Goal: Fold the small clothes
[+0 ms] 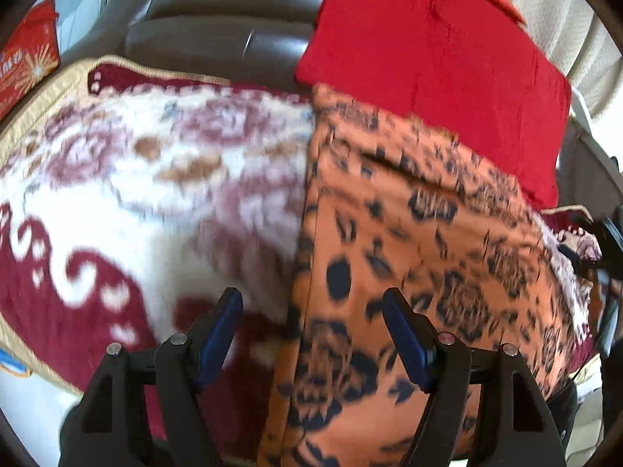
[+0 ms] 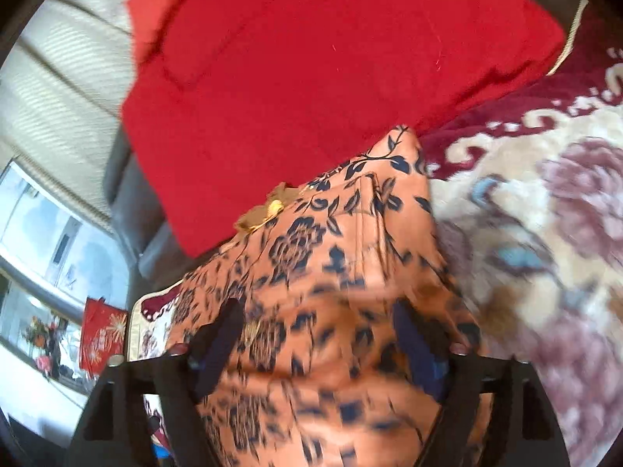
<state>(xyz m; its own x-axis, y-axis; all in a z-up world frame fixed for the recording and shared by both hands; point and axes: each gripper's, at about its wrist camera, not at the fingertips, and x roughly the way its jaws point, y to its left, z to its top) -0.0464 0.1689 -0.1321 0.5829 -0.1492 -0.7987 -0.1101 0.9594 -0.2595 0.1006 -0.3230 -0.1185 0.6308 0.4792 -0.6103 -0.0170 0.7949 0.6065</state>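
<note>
Centrally in the left wrist view, the left gripper [image 1: 311, 307] has its jaws spread wide and grasps nothing; its blue-padded fingers [image 1: 218, 334] straddle the long straight edge of the orange floral garment [image 1: 409, 272]. One finger lies over the garment, the other over the patterned blanket [image 1: 136, 194]; whether either touches the cloth cannot be told because of motion blur. In the right wrist view, the right gripper [image 2: 315, 319] is likewise released, both fingers spread over the orange floral garment [image 2: 331, 311] with nothing between them. That garment, orange with a dark blue flower-and-leaf print, lies flat on the cream and maroon patterned blanket [image 2: 545, 233], with a seamed fold line running along it and a small gold ornament [image 2: 268, 210] at its far edge. Beyond the garment's far edge, a red folded cloth [image 2: 311, 78] overlaps it and extends off the blanket's far edge onto a dark leather seat [image 1: 233, 19]. At the blanket's left corner stands a red printed bag [image 1: 27, 58]. Pale ribbed fabric [image 2: 70, 58] and a window [image 2: 46, 225] appear outermost.
</note>
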